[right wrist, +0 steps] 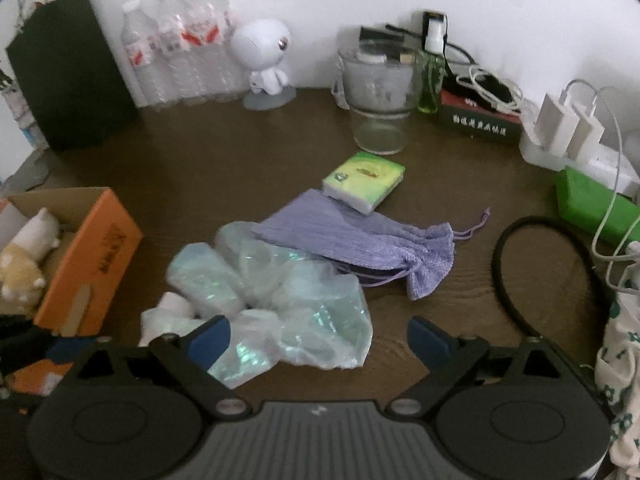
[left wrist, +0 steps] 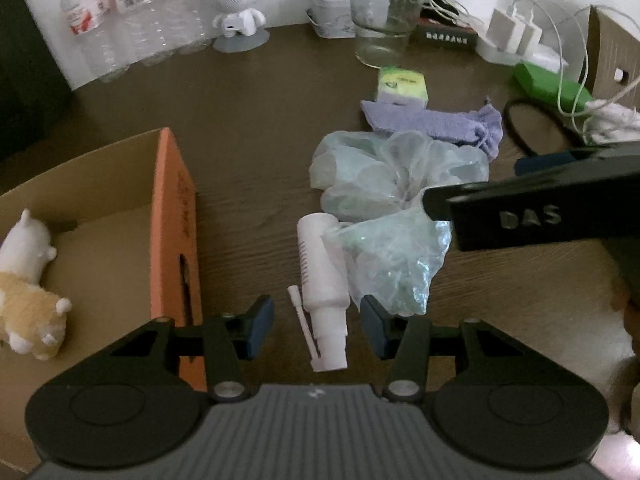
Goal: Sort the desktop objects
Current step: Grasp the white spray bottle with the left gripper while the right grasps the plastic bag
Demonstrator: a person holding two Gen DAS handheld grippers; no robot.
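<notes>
Holding your left claw (left wrist: pixel 316 326) low over the dark wood-grain surface (left wrist: pixel 248 168), you have its blue-padded fingers spread apart with a white plastic bottle (left wrist: pixel 322 276) lying between them, untouched by either pad; the bottle's nozzle end points back toward the camera, and a thin white stick (left wrist: pixel 304 326) lies just beside it on its left. The bottle's far end sits against a crumpled pale-green plastic bag (left wrist: pixel 384 196), which spreads across the middle of the surface. Your right claw (right wrist: pixel 318 338) is also released, fingers wide, hovering above the near edge of that bag (right wrist: pixel 288 308) and gripping nothing; from the left wrist view its black arm crosses in from the right over the bag. Beyond the bag lies a lilac drawstring pouch (right wrist: pixel 352 240), its far end touching a green-and-yellow tissue pack (right wrist: pixel 364 182). To the left stands an open cardboard box (left wrist: pixel 176 220) with an orange side, and inside it a cream-and-tan plush toy (left wrist: pixel 28 292) lies on the box floor. Along the white wall at the back: a shrink-wrapped pack of water bottles (right wrist: pixel 180 52), a small white robot-shaped figure (right wrist: pixel 264 60) on a grey base, a clear glass jar (right wrist: pixel 378 96), a green spray bottle (right wrist: pixel 432 76), and white chargers (right wrist: pixel 568 124) with trailing cables. A green case (right wrist: pixel 596 208) and a black loop of cord (right wrist: pixel 520 264) lie at the right, well apart from the bag.
</notes>
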